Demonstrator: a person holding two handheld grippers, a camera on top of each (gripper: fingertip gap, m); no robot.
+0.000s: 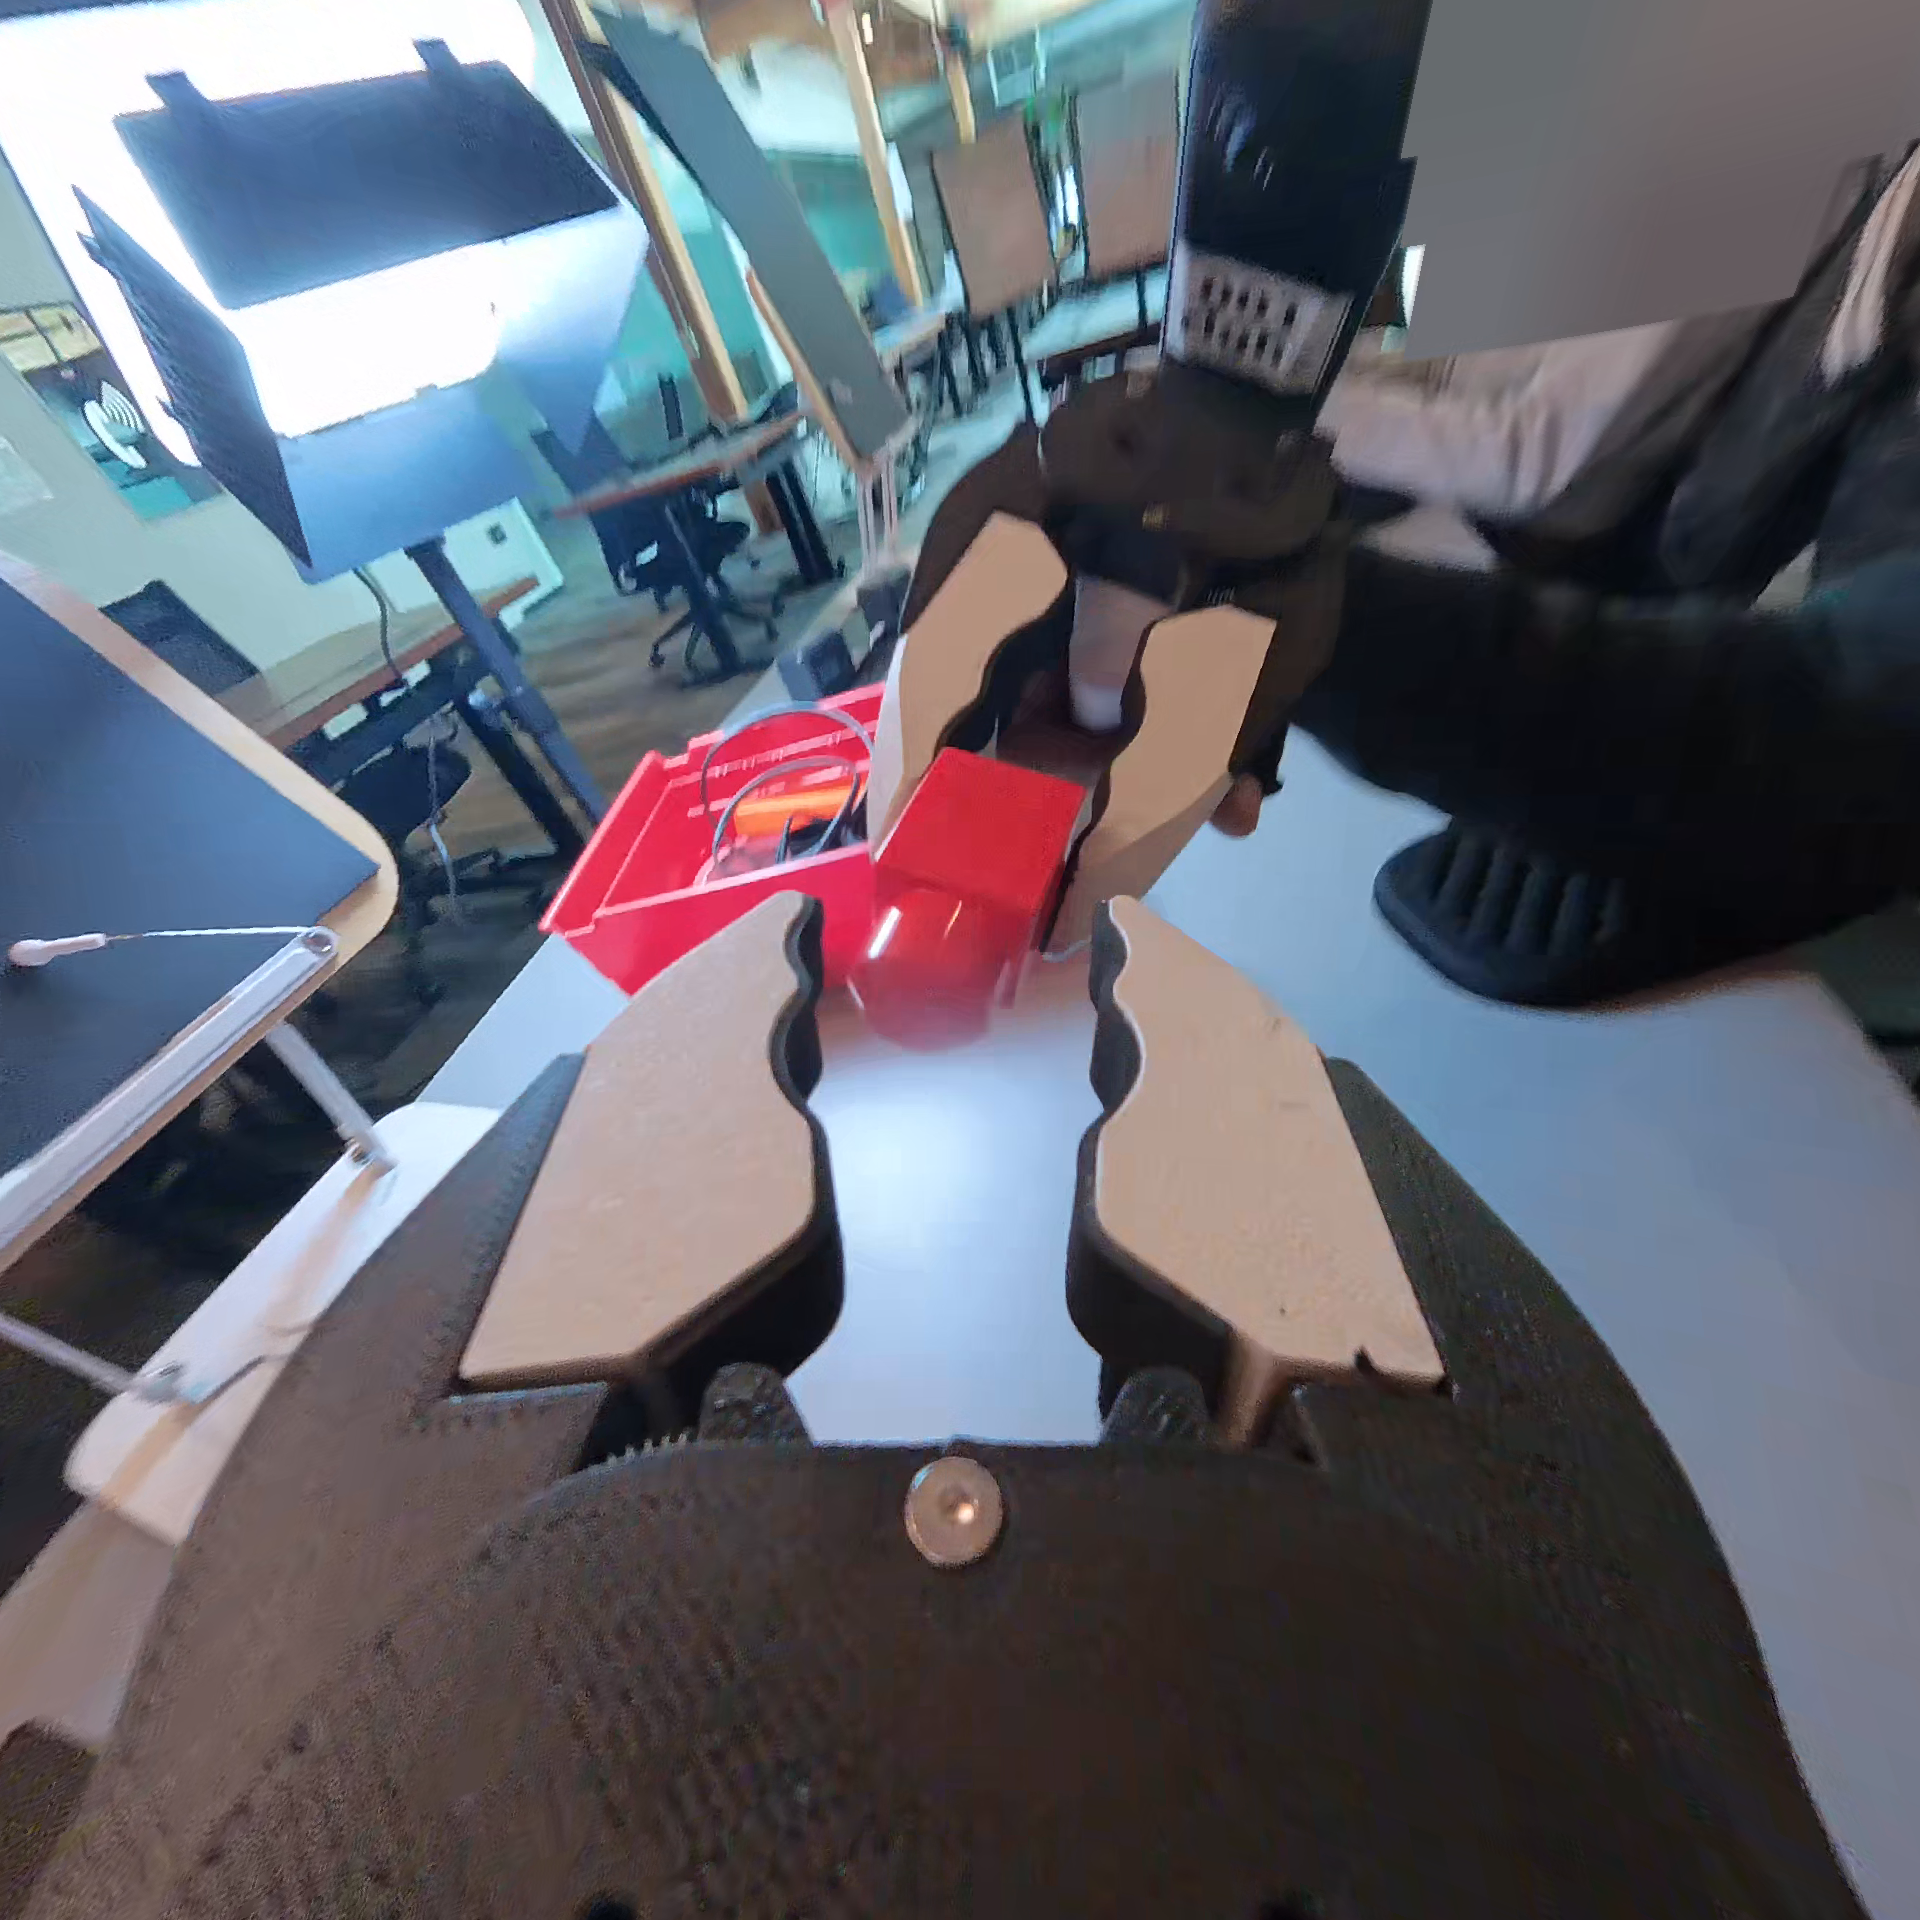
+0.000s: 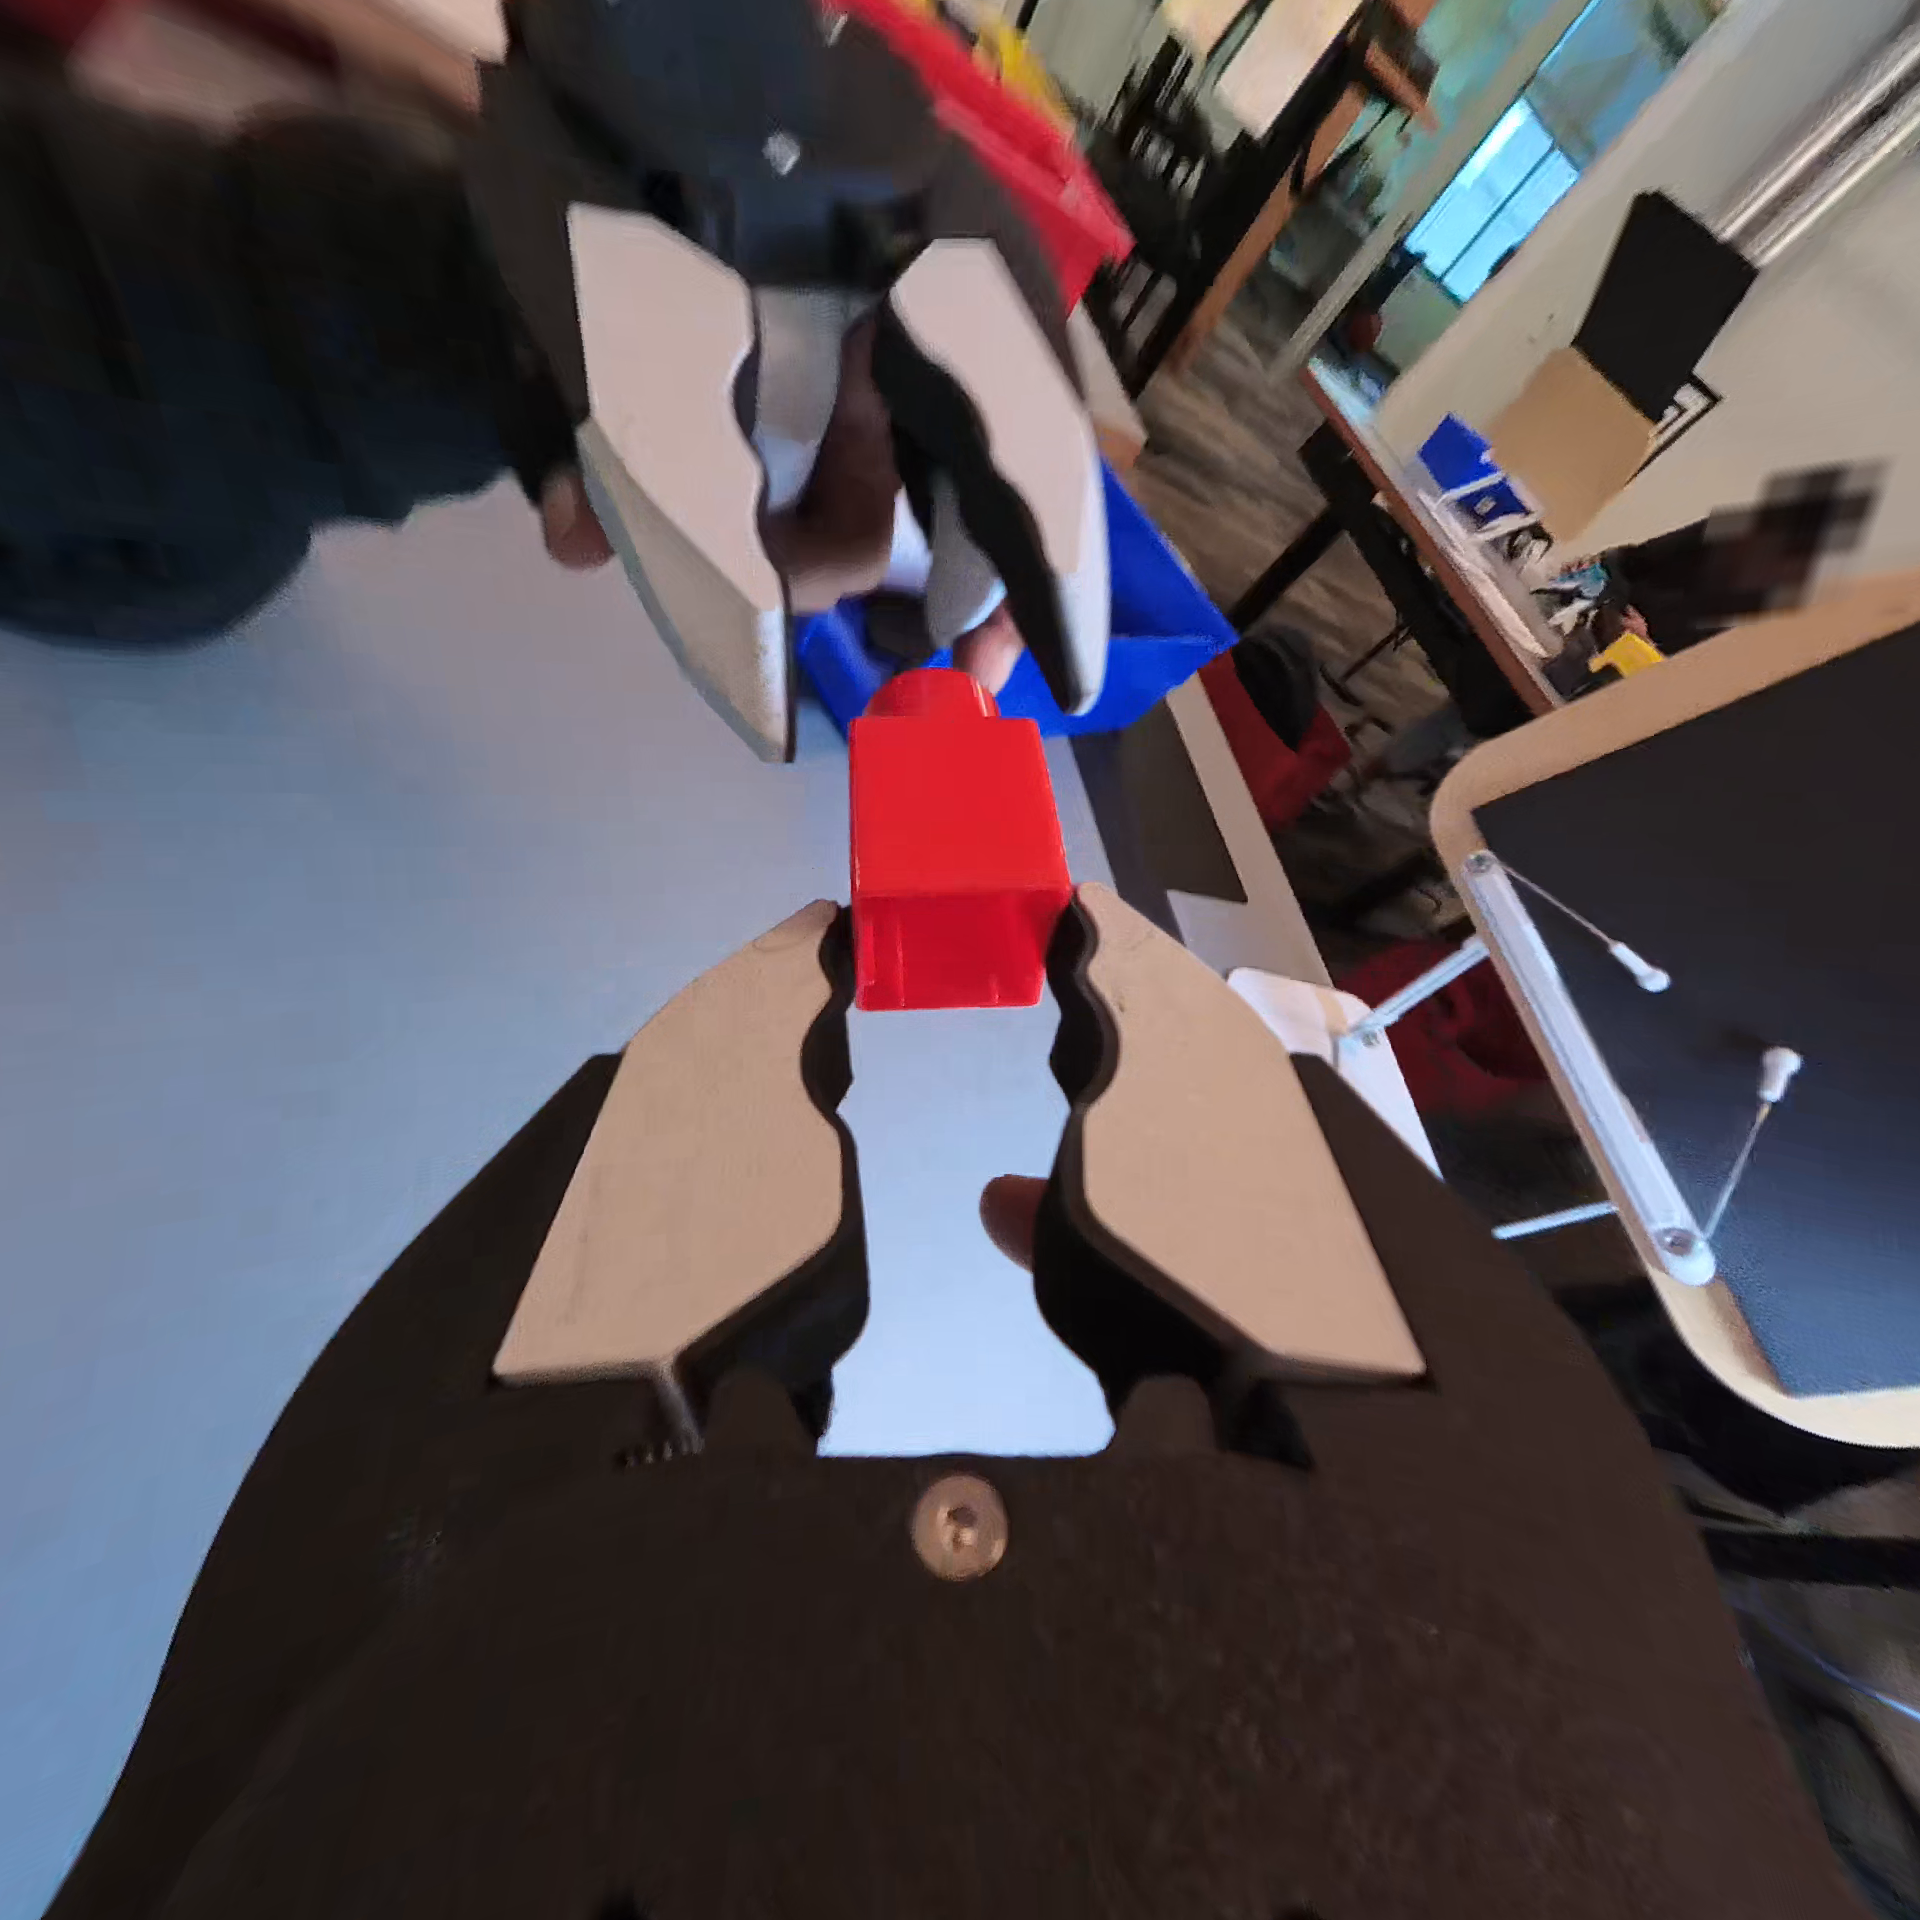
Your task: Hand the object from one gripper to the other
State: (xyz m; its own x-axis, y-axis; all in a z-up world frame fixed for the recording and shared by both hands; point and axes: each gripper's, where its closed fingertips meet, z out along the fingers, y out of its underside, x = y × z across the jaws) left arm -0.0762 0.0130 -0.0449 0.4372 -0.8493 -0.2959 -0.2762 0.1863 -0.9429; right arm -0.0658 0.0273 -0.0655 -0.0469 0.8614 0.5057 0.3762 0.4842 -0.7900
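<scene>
Handover above the pale grey worktop (image 2: 260, 935). The right claw (image 2: 951, 914) pinches the open base of the red plastic building block with a round stud (image 2: 951, 821); the block is held in the air between both claws. The left claw (image 1: 951, 925), spread, faces the stud end without touching it. For a clean transfer, the left claw should probably straddle the block's far half squarely and close before the right lets go.

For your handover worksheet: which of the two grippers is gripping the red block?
The right gripper: its fingertips clamp the red block. The left gripper is open, touching nothing.
</scene>
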